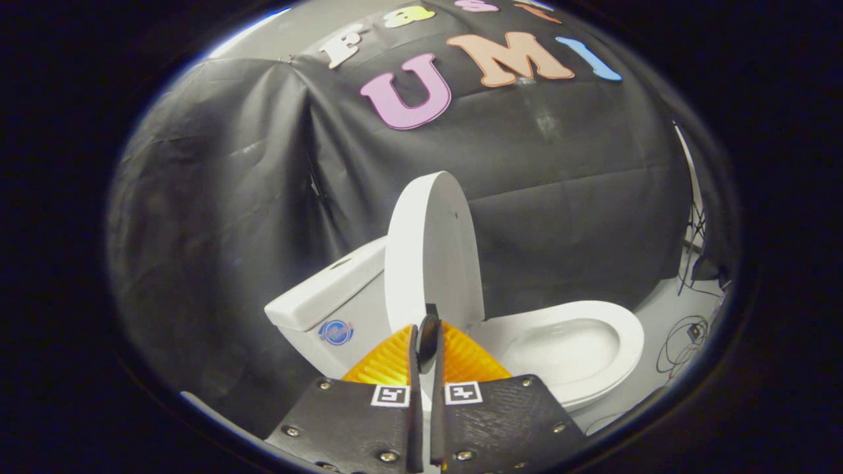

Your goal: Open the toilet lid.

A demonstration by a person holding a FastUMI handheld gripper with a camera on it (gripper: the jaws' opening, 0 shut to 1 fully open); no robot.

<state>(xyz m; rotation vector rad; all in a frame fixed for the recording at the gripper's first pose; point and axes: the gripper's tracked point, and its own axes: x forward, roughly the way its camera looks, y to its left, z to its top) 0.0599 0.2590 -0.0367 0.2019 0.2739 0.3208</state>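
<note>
White and glossy, the toilet lid (431,253) stands raised close to upright, seen nearly edge-on, its lower edge just beyond the fingertips. The gripper (426,336) has its fingers drawn close with only a thin gap; whether they pinch the lid's edge I cannot tell. To the right lies the open toilet bowl (593,342) with its smooth rim, to the left the cistern (329,296). Loose cables (685,336) trail on the floor at far right.

1. Black cloth (217,197) hangs creased behind everything as the wall.
2. Pale floor (658,329) at the cloth's foot.
3. Loose cables (685,339) coiled on the floor, more hanging near the cloth's edge.
</note>
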